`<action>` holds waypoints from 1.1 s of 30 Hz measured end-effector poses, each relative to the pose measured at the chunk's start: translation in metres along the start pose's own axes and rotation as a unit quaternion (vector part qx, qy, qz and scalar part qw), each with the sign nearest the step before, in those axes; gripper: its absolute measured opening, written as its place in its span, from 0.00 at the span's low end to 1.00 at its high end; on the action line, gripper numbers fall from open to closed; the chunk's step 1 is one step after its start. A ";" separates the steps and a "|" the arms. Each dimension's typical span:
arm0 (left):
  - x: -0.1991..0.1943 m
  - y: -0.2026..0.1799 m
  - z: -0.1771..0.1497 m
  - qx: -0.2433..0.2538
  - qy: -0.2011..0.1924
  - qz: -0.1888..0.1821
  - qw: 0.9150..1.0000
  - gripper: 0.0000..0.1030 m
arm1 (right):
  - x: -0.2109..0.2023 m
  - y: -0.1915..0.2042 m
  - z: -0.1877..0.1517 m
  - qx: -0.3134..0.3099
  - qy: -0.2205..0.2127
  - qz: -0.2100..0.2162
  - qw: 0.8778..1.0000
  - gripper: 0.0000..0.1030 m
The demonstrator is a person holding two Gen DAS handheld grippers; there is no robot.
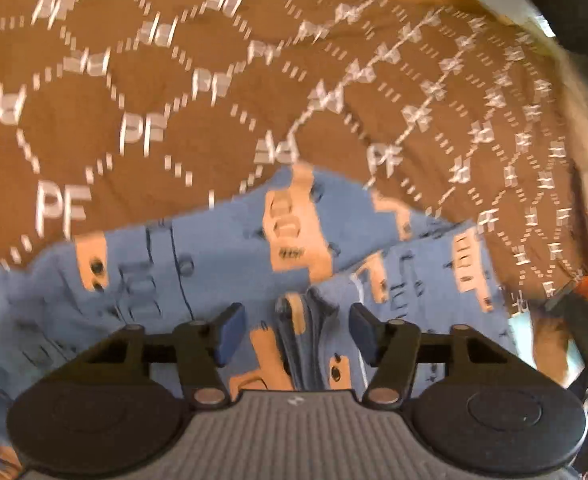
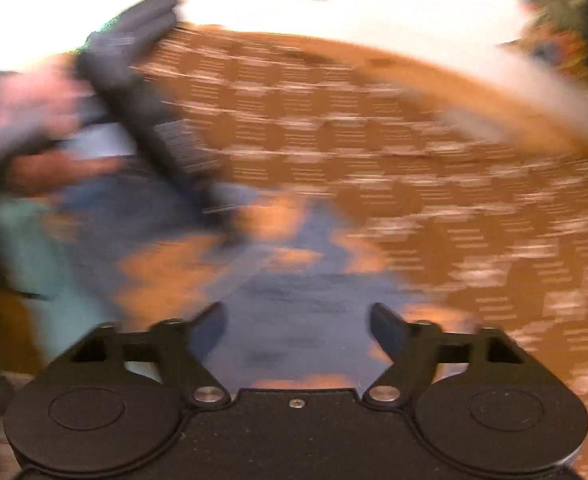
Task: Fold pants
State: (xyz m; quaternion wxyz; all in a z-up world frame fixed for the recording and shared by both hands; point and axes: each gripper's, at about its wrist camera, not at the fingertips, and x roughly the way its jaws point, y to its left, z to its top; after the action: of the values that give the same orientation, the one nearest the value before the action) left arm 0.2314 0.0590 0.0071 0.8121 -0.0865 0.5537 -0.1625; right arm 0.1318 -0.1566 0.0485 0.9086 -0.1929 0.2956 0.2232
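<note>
Lying on the brown cover (image 1: 141, 92), the pants (image 1: 221, 248) are soft and limp. Both my left claw (image 1: 297, 334) and right claw (image 2: 298, 330) are spread, pinching nothing. I would take the bunched fold at the edge.

Brown bedspread (image 1: 213, 92) with white dashed hexagons and "PF" letters; blurred white surface (image 2: 374, 8) beyond.
</note>
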 end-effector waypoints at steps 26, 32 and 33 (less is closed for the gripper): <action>0.001 0.000 -0.017 0.030 0.007 0.061 0.998 0.51 | 0.037 -0.059 -0.030 0.104 0.010 -0.168 0.980 0.87; -0.005 0.001 -0.021 0.031 0.017 0.071 0.997 0.53 | -0.001 -0.004 -0.039 0.035 -0.031 -0.066 0.997 0.98; -0.007 -0.002 -0.023 0.038 0.020 0.078 0.996 0.57 | 0.004 0.008 -0.044 0.004 -0.008 -0.059 0.998 0.97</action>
State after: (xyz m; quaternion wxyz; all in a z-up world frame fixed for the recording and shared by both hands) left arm 0.2072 0.0610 0.0052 0.8136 -0.0095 0.5685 -0.1213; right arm 0.1108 -0.1702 0.0113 0.9234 -0.2044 0.2770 0.1695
